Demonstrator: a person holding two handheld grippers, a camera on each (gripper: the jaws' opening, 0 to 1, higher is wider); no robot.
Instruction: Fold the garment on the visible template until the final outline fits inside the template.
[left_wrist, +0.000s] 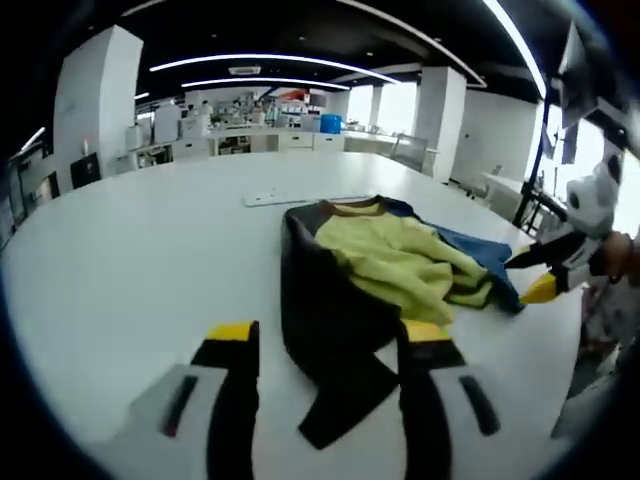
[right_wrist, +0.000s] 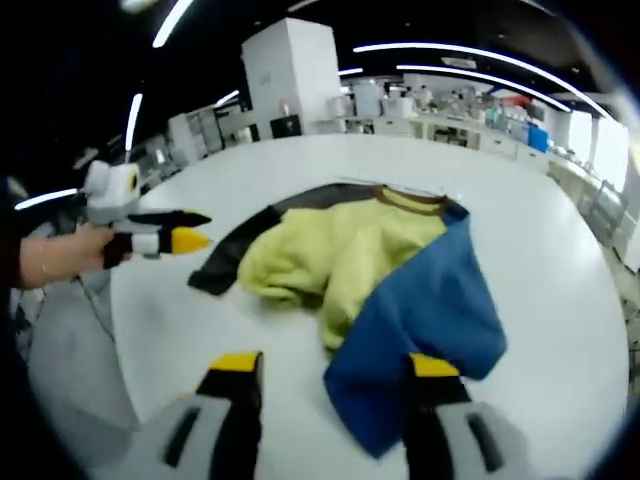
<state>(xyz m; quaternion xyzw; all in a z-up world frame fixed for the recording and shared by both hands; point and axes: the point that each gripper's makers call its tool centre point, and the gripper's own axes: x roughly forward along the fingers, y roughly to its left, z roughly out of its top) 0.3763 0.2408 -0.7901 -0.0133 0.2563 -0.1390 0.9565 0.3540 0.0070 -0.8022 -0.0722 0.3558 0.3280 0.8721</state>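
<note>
A crumpled garment (left_wrist: 390, 265) lies on the white table (left_wrist: 150, 250), with a black sleeve (left_wrist: 330, 330), a yellow-green middle and a blue part (left_wrist: 480, 255). My left gripper (left_wrist: 328, 335) hovers open over the near end of the black sleeve. My right gripper (left_wrist: 525, 277) comes in from the right beside the blue edge. In the right gripper view, the blue sleeve (right_wrist: 420, 320) reaches down between the open jaws of my right gripper (right_wrist: 335, 365). The yellow-green part (right_wrist: 320, 260) bunches in the middle. My left gripper (right_wrist: 200, 229) sits at the left, held by a hand (right_wrist: 60, 255), near the black sleeve (right_wrist: 235, 255).
A thin white strip (left_wrist: 295, 197) lies on the table beyond the garment. The table's rounded edge (right_wrist: 120, 340) runs close on the left of the right gripper view. Counters, white pillars (left_wrist: 95, 100) and a chair (left_wrist: 410, 150) stand far behind.
</note>
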